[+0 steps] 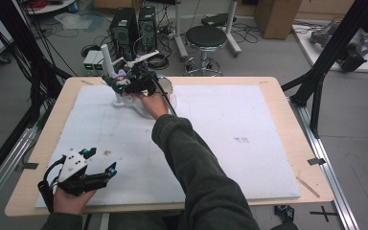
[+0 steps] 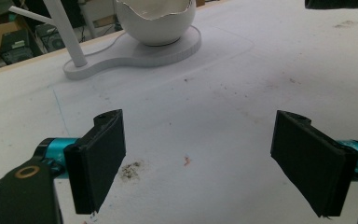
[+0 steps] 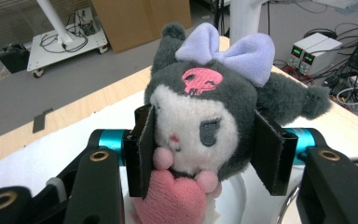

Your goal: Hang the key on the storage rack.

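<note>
A dark grey plush toy (image 3: 200, 93) with a lilac bow, a pink skull mark and a pink heart sits between the jaws of my right gripper (image 3: 205, 135), whose pads press on both sides of its head. In the high view the right gripper (image 1: 124, 84) holds the plush toy (image 1: 120, 78) at the far left of the table, above a white stand (image 1: 120, 101) with a thin upright post (image 1: 107, 57). The stand's cracked-egg bowl (image 2: 156, 23) stands on its flat base (image 2: 135, 53). My left gripper (image 1: 100, 160) rests open near the front left, nothing between its pads (image 2: 102, 158).
A white mat (image 1: 230, 129) covers most of the wooden table (image 1: 292, 143). Black frame posts (image 1: 321, 62) stand at both sides. Behind the table are a round stool (image 1: 206, 38), computer towers (image 1: 132, 26) and cables on the floor.
</note>
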Demonstrator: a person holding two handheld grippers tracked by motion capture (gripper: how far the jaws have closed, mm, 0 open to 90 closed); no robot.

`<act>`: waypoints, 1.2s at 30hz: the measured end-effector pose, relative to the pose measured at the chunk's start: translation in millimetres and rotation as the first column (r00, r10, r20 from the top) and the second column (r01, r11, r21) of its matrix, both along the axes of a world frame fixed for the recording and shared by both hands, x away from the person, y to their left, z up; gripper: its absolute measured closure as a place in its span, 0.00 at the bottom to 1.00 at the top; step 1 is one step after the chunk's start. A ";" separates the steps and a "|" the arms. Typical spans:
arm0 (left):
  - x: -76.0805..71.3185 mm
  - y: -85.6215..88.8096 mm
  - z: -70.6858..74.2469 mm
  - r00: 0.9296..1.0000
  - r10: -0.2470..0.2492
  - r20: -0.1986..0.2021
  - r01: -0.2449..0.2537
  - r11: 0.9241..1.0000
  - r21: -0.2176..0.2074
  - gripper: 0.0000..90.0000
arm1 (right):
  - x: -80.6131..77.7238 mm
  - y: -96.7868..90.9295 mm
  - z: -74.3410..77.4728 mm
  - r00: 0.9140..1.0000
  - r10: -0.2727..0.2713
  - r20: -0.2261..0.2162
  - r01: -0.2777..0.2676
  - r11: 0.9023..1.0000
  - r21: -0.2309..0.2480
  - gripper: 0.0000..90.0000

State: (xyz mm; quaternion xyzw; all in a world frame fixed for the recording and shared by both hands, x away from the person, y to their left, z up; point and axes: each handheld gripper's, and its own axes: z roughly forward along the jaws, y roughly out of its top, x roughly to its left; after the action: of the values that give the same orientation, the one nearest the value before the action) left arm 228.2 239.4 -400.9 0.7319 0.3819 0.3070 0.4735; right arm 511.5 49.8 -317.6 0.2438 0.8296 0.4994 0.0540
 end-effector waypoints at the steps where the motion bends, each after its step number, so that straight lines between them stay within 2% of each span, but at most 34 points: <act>1: 0.0 0.1 0.0 1.000 0.000 0.000 0.000 1.000 0.000 0.20 | 0.0 -0.8 -1.6 1.000 0.003 -0.001 -0.003 1.000 -0.002 0.51; 6: 0.1 0.1 -0.1 1.000 0.000 -0.002 0.000 1.000 0.001 0.20 | -1.0 -3.1 -10.1 1.000 0.012 -0.023 -0.012 0.999 -0.033 0.51; 8: -0.1 0.1 0.3 1.000 0.000 -0.004 0.000 1.000 0.005 0.20 | -1.6 -2.0 -10.8 1.000 0.021 -0.018 -0.022 0.998 -0.050 0.51; 25: -0.4 1.1 0.8 1.000 0.000 -0.002 0.000 1.000 0.003 0.20 | -4.7 6.4 -16.1 0.999 0.042 -0.032 -0.044 0.995 -0.092 0.49; 28: -0.3 0.7 0.5 1.000 0.000 -0.004 0.000 1.000 0.001 0.20 | -4.4 7.2 -17.2 0.999 0.042 -0.034 -0.045 0.994 -0.097 0.43; 31: 0.0 0.8 0.4 1.000 -0.002 -0.003 0.002 1.000 0.003 0.20 | -4.0 6.9 -19.0 0.997 0.037 -0.060 -0.044 0.993 -0.113 0.39; 34: 0.0 0.3 0.2 1.000 -0.002 -0.005 0.002 1.000 0.002 0.20 | -4.7 5.4 -18.5 0.996 0.048 -0.081 -0.056 0.993 -0.103 0.38; 36: -0.1 0.1 0.6 1.000 -0.005 -0.005 0.005 1.000 0.008 0.20 | -6.1 5.1 -16.7 0.996 0.048 -0.075 -0.056 0.993 -0.106 0.37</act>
State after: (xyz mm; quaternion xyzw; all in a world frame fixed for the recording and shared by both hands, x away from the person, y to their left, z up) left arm 228.2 239.5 -400.2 0.7355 0.3801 0.3057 0.4702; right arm 505.4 54.9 -334.3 0.2365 0.8630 0.4458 0.0241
